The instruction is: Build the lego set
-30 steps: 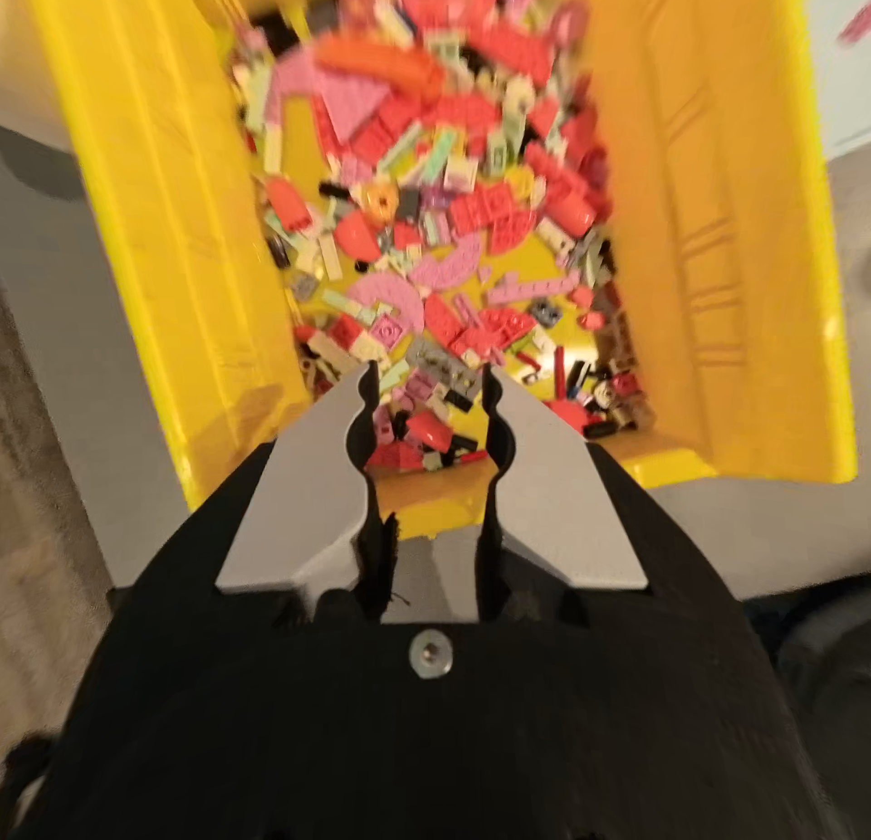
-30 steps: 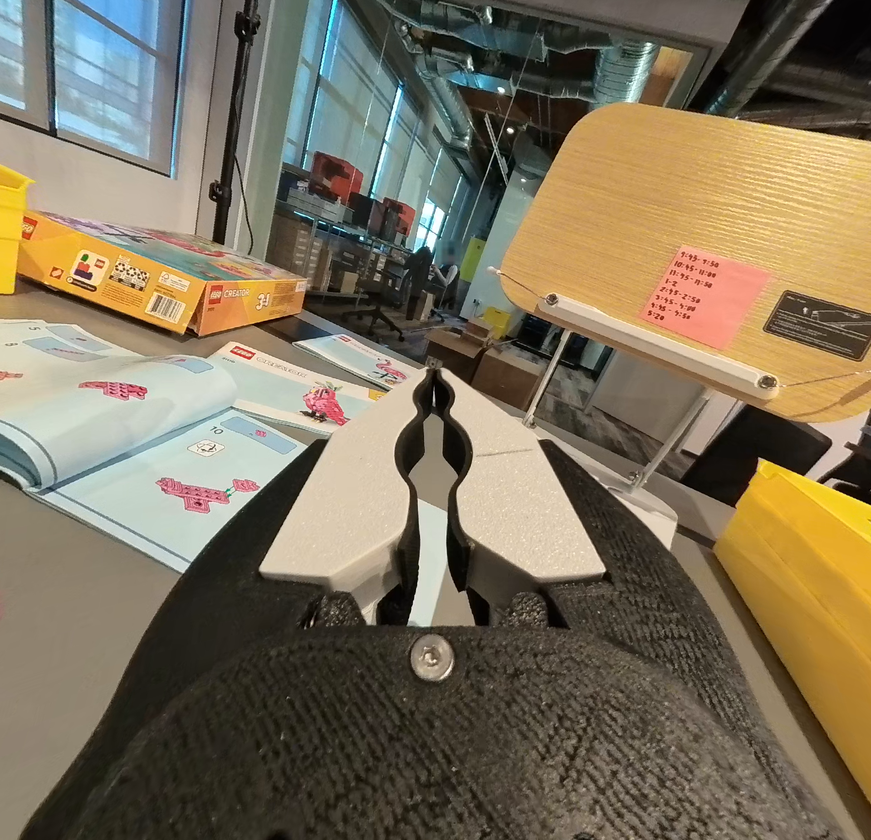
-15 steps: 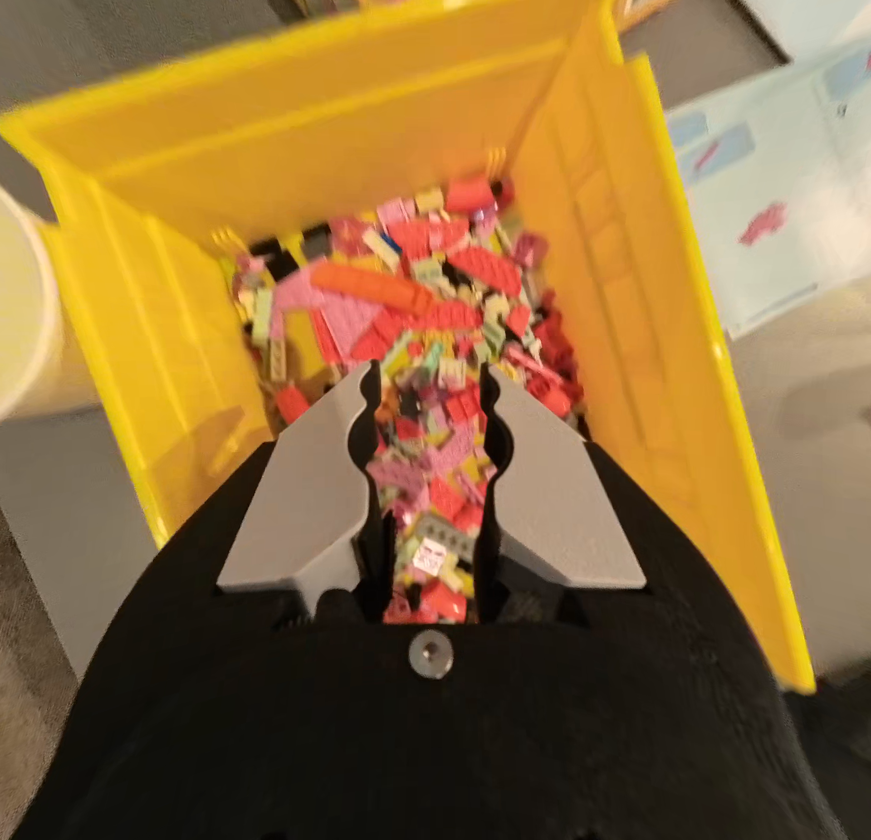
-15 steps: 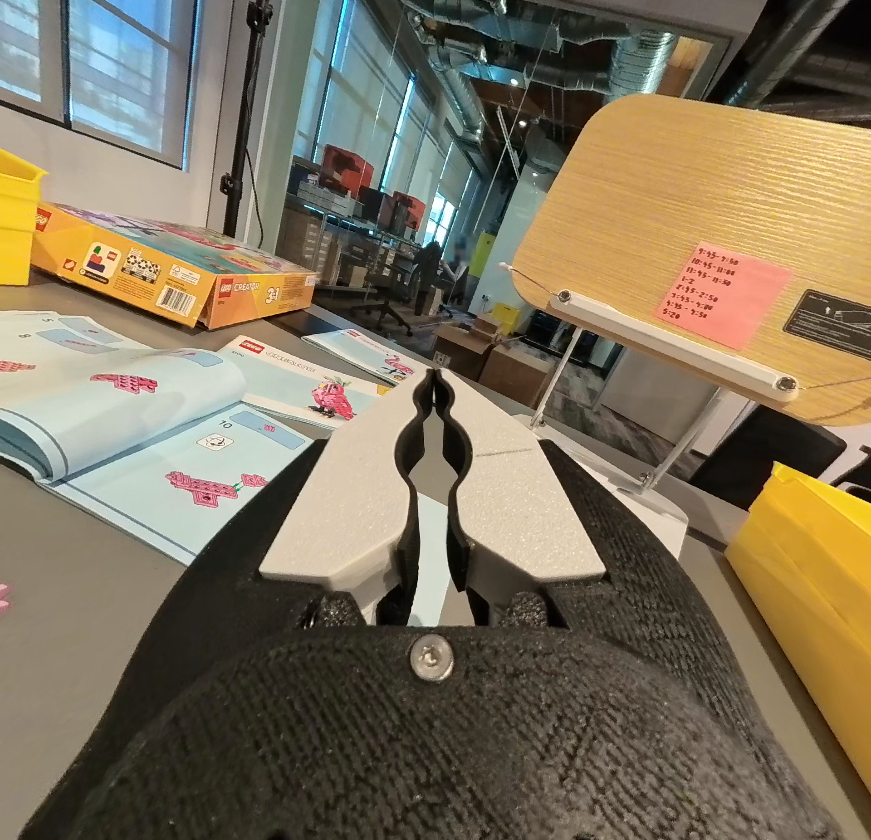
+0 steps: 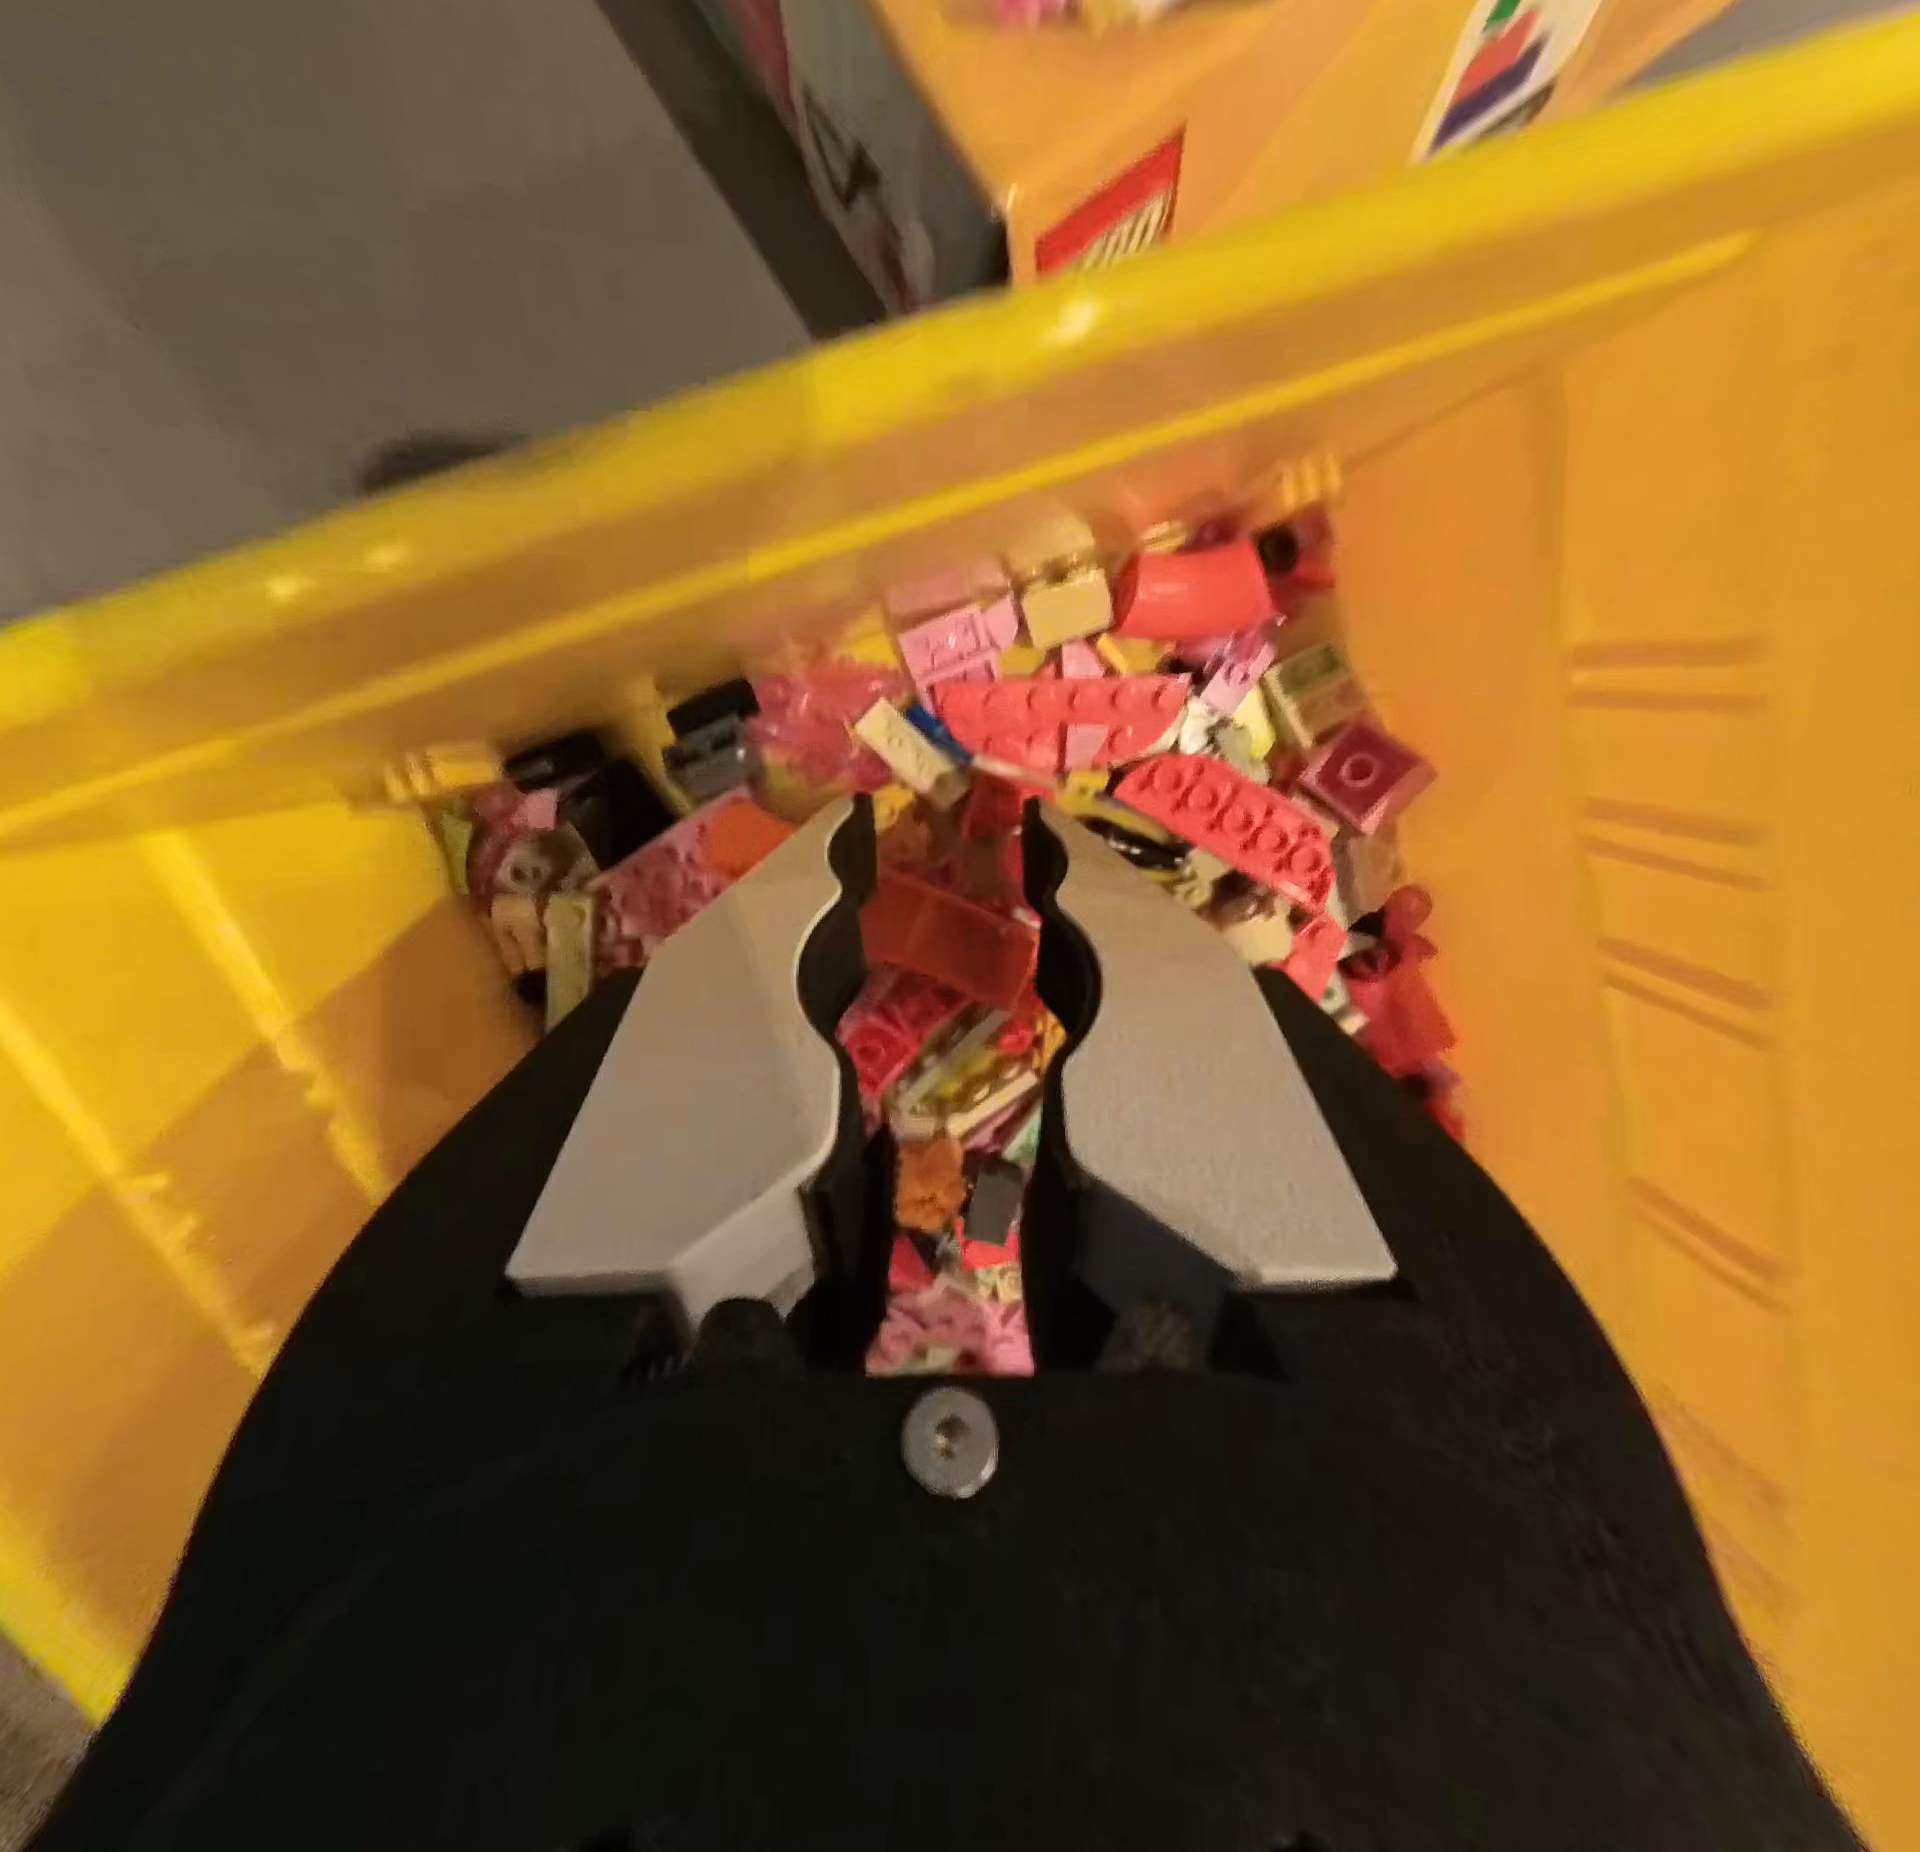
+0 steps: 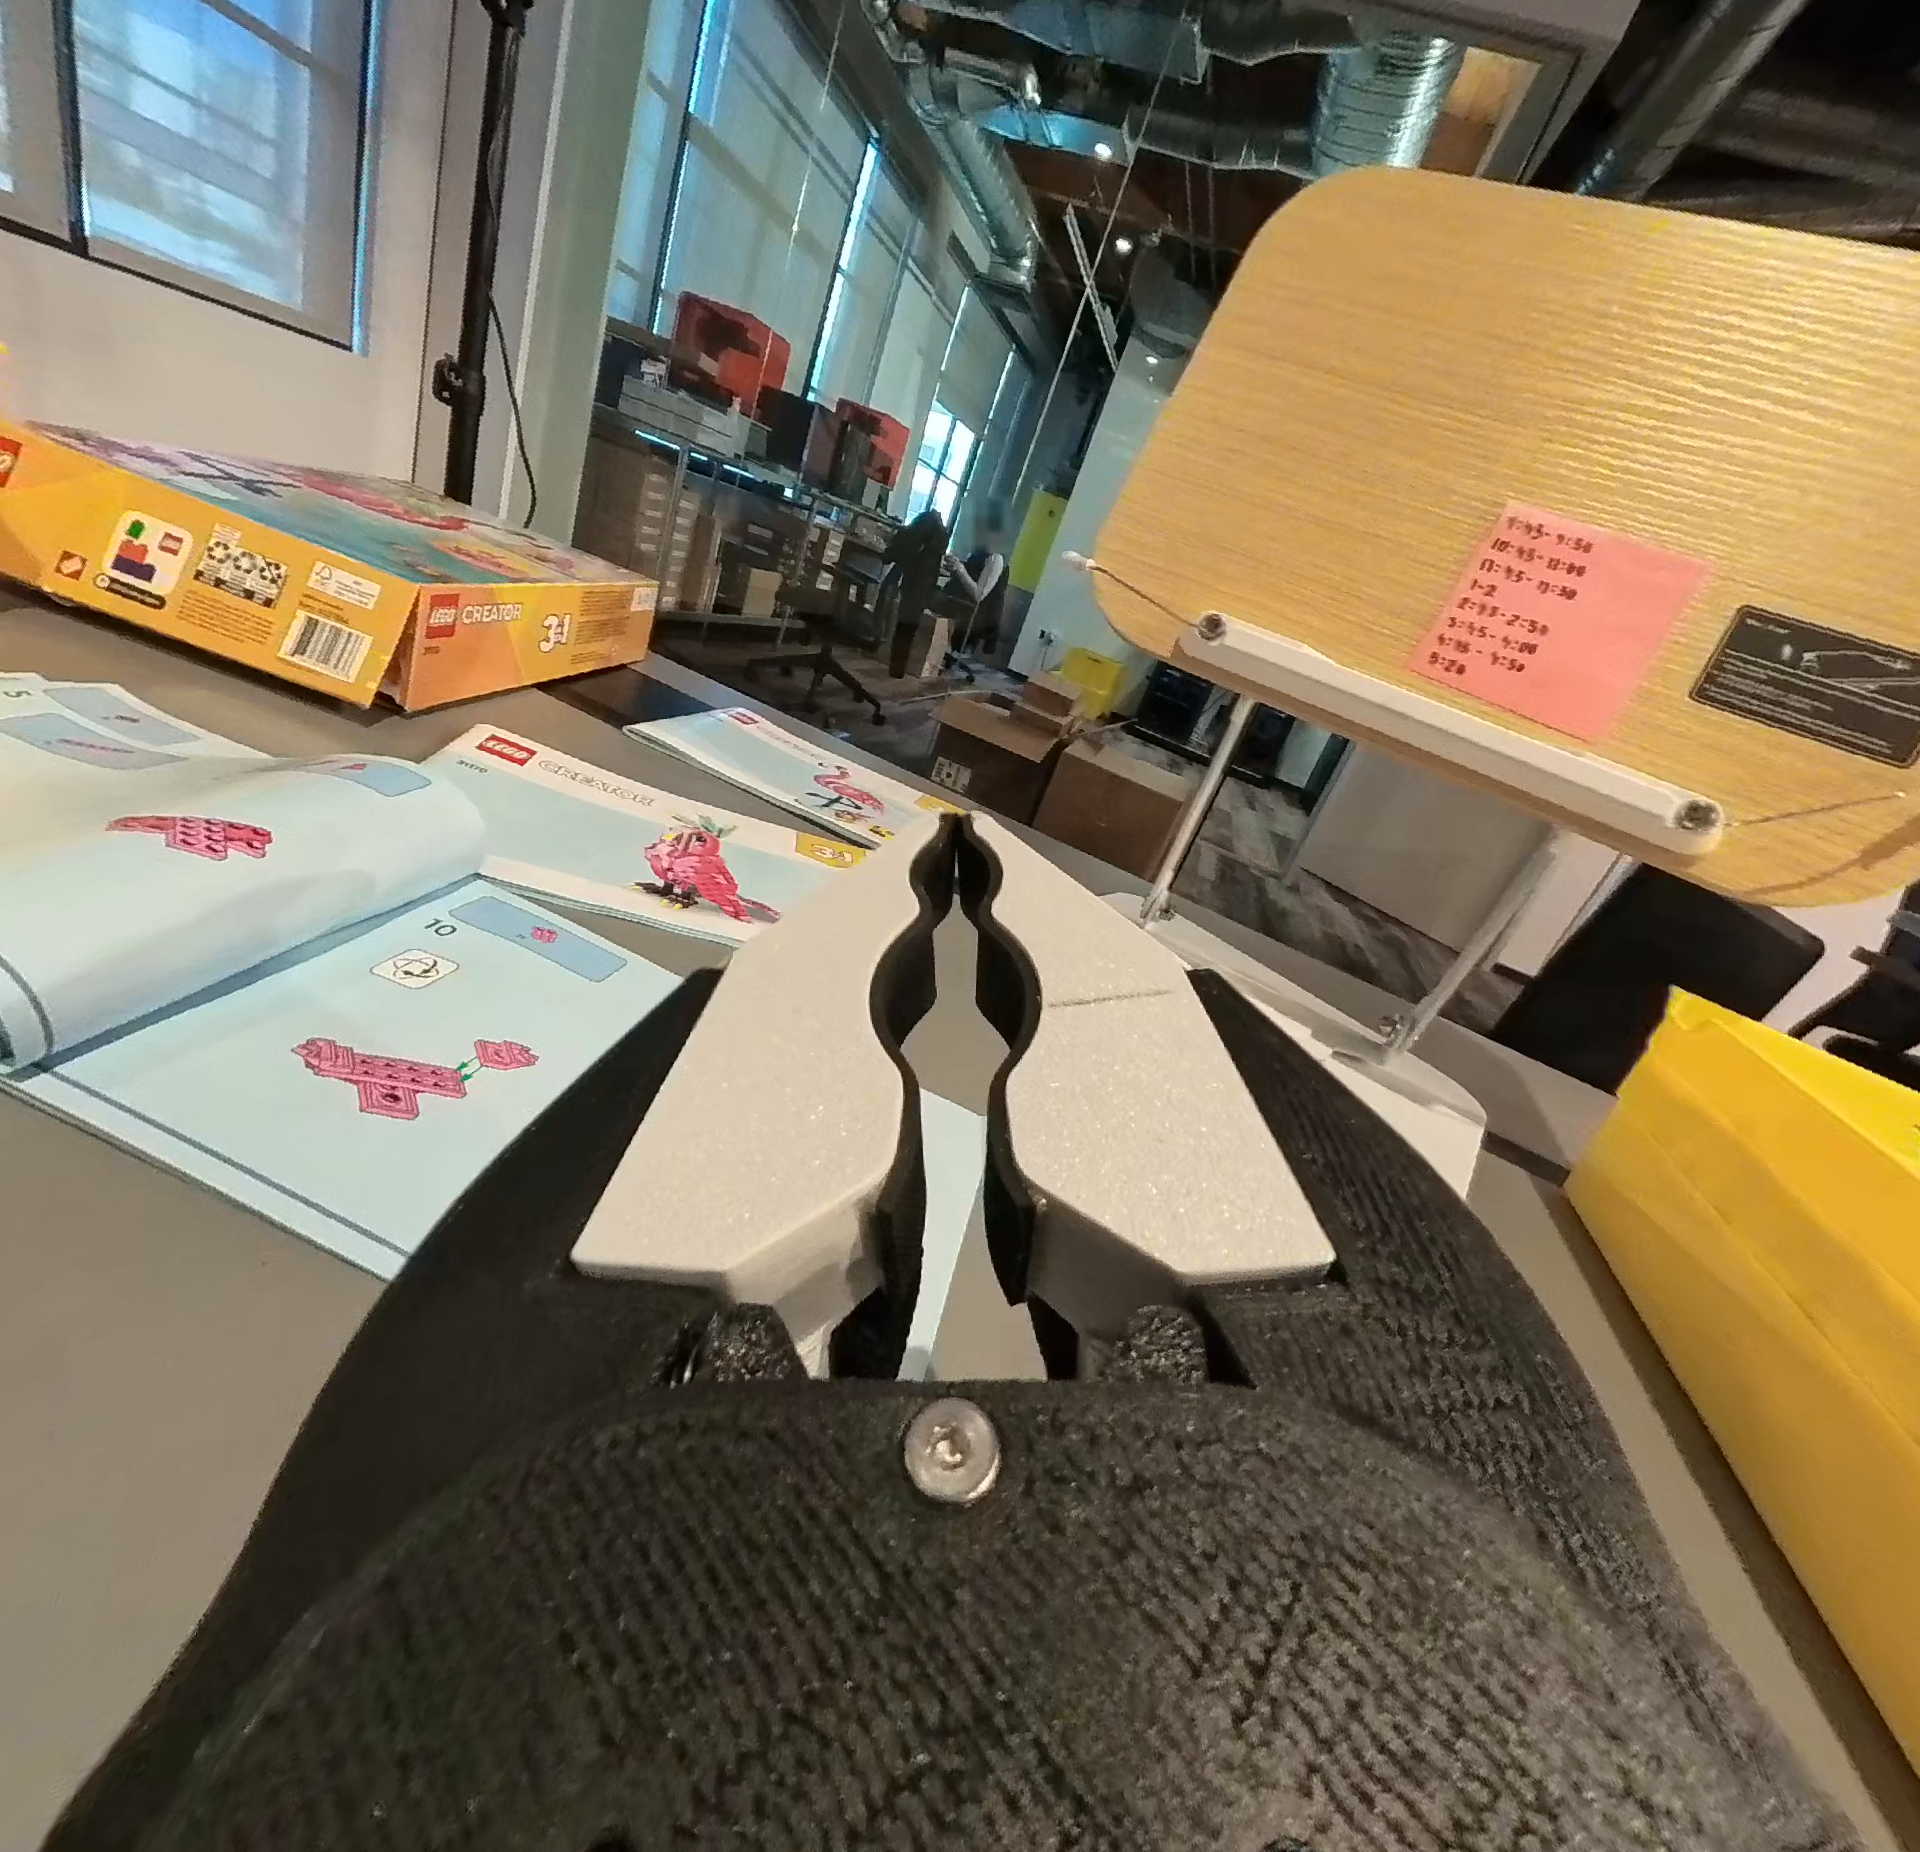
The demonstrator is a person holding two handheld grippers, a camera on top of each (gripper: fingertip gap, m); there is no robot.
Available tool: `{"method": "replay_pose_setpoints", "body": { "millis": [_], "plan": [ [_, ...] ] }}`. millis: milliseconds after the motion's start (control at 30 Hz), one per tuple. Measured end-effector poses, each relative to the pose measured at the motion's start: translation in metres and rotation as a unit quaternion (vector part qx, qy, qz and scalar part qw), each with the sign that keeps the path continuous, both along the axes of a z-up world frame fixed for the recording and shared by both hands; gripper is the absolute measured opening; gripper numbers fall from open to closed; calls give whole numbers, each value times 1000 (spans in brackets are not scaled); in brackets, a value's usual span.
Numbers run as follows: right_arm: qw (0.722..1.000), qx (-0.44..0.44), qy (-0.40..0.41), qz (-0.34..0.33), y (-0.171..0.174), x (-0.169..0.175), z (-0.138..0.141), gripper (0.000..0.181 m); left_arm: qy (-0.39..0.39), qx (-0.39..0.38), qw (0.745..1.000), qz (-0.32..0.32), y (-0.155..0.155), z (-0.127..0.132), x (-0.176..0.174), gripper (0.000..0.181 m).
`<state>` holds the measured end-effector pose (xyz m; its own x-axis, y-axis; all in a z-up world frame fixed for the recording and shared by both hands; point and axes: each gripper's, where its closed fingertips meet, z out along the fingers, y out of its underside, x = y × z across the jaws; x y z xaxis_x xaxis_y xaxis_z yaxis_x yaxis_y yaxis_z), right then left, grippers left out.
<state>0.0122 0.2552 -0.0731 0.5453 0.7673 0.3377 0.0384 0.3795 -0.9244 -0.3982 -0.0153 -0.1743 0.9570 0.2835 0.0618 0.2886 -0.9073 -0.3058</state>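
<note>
Left wrist view: the left gripper [image 5: 940, 826] reaches down into the yellow bin [image 5: 727, 493], its jaws spread with a clear gap and nothing held between them. Directly under that gap lies a heap of loose bricks [image 5: 1049, 753] in red, pink, cream and black; a translucent red curved piece [image 5: 951, 935] sits between the two fingers, just behind their tips, though blur leaves it unclear whether either finger touches it. A long coral plate [image 5: 1060, 716] lies just beyond the tips, and a red arched plate [image 5: 1236, 836] lies beside the right-hand finger. Likely faults, judged from this arrangement: the pieces are crowded and overlapping, so closing may pinch two at once or nudge the wanted one deeper into the heap; a smooth curved piece may slip out of the jaws; motion blur suggests fast travel, so the tips may strike the bin wall. Behind the bin stands the set's orange box [image 5: 1122, 109]. Right wrist view: the right gripper [image 6: 961, 828] has its tips pressed together on nothing and hangs low above the grey table [image 6: 156, 1387], well apart from the heap. Beyond it lie an open instruction booklet [image 6: 312, 992], the same orange box [image 6: 332, 597], and a wooden book stand [image 6: 1558, 431].
</note>
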Motion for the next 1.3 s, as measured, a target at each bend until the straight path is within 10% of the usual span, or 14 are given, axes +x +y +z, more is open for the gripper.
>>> {"method": "replay_pose_setpoints", "body": {
  "millis": [200,500,633,933,1300],
  "plan": [
    [1000,2,-4,0,-1,-1,-1,0,86,-206,975,-8,-80,-2,0,26],
    [1000,8,-11,-2,-2,-2,-2,0,26,142,989,-41,28,32,12,30],
    [1000,6,-8,-3,-1,-2,-1,0,32,154,985,-64,39,19,16,2],
    [1000,7,-10,0,-2,-3,-2,0,9,-61,997,-37,-34,-5,17,4],
    [1000,7,-10,3,-2,-3,-2,0,8,130,991,38,27,10,-10,27]
  ]
}}
